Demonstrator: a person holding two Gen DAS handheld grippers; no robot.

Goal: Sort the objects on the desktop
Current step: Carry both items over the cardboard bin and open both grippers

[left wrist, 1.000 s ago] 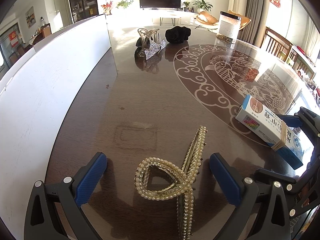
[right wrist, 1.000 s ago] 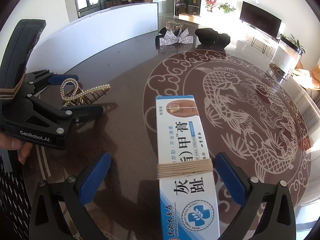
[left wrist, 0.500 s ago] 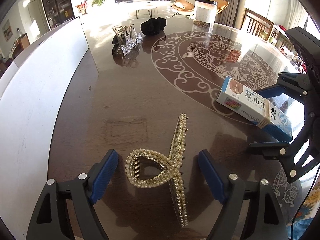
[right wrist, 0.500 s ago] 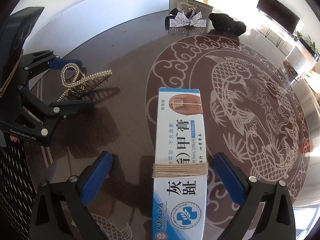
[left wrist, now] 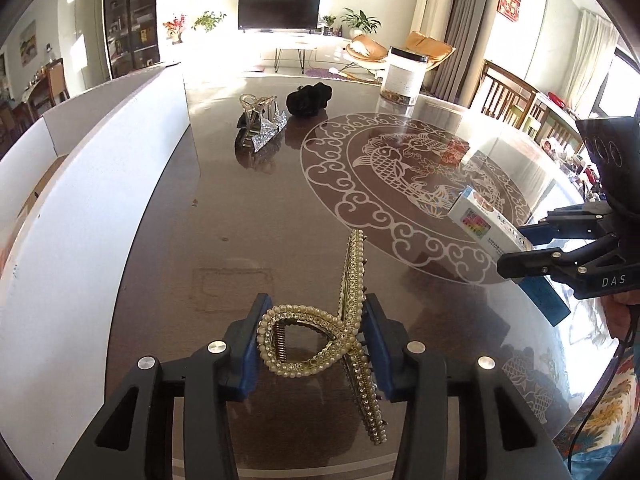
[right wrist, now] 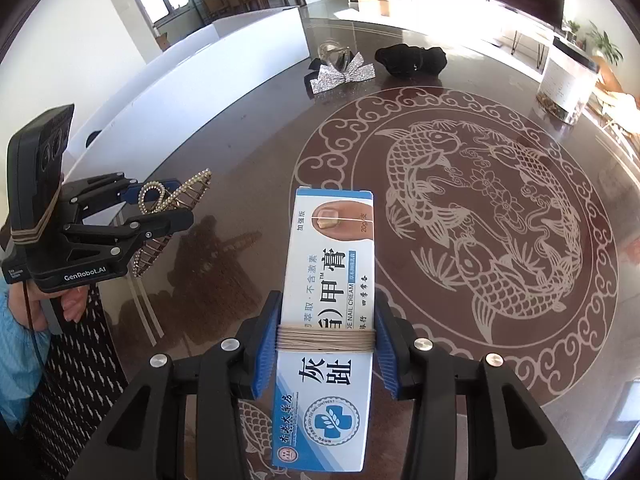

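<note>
My left gripper (left wrist: 312, 336) is shut on a gold hair claw set with pearls (left wrist: 320, 336), its blue pads pressing both sides; the claw is lifted and tilted above the dark table. It also shows in the right wrist view (right wrist: 168, 200). My right gripper (right wrist: 326, 340) is shut on a white and blue nail cream box (right wrist: 332, 280) bound with a rubber band, held off the table. The box also shows at the right of the left wrist view (left wrist: 480, 224).
A silver glitter bow clip (left wrist: 262, 130) and a black scrunchie (left wrist: 310, 98) lie at the table's far side. A clear jar (left wrist: 404, 76) stands at the far edge. A long white box wall (left wrist: 100, 184) runs along the left. The table (right wrist: 500, 220) carries a fish pattern.
Both grippers have closed: the left on the pearl hair claw, the right on the nail cream box. Both objects now sit lifted between the pads.
</note>
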